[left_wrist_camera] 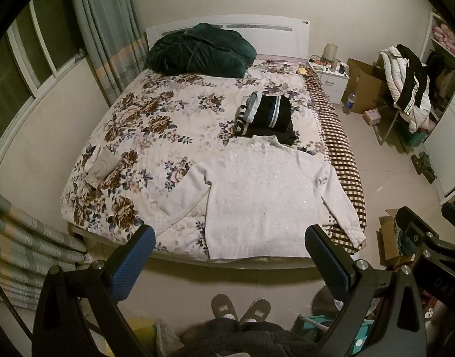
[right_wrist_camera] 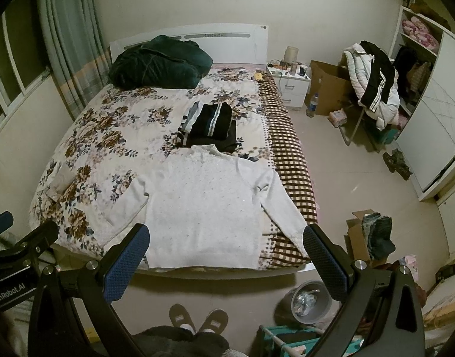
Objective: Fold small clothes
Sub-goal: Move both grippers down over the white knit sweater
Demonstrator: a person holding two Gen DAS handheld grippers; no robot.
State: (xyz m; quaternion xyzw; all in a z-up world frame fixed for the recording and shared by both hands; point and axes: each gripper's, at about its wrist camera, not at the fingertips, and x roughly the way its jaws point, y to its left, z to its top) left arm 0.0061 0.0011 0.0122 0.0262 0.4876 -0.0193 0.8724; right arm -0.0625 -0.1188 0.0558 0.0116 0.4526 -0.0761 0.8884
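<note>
White sweater (left_wrist_camera: 257, 196) flat at bed's (left_wrist_camera: 156, 136) near edge, 12 o'clock from me; left gripper (left_wrist_camera: 230, 255) and right gripper (right_wrist_camera: 226, 255) fingers spread, empty — pinch each sleeve cuff, fold inward evenly.

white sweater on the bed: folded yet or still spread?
Spread. The white sweater lies flat, front up, on the bed, both sleeves angled out from the body, hem at the foot edge. Neither gripper touches it.
</note>
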